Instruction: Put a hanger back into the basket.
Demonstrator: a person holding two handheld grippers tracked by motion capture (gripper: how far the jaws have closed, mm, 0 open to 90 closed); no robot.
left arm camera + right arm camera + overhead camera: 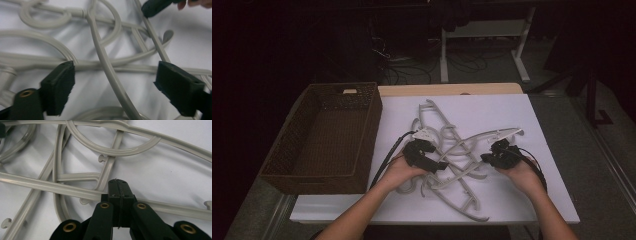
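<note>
Left gripper [113, 82] fingers spread astride a hanger [105, 62], right gripper [117, 187] closed

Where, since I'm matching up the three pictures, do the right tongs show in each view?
High view: the right tongs sit right of centre, pointing left into the pile.
Left gripper view: top right corner, dark tip, fingers beside it.
Right gripper view: bottom centre, shut, over a hanger bar.
Shared landmark: the tangled grey hangers on the white board.
</note>
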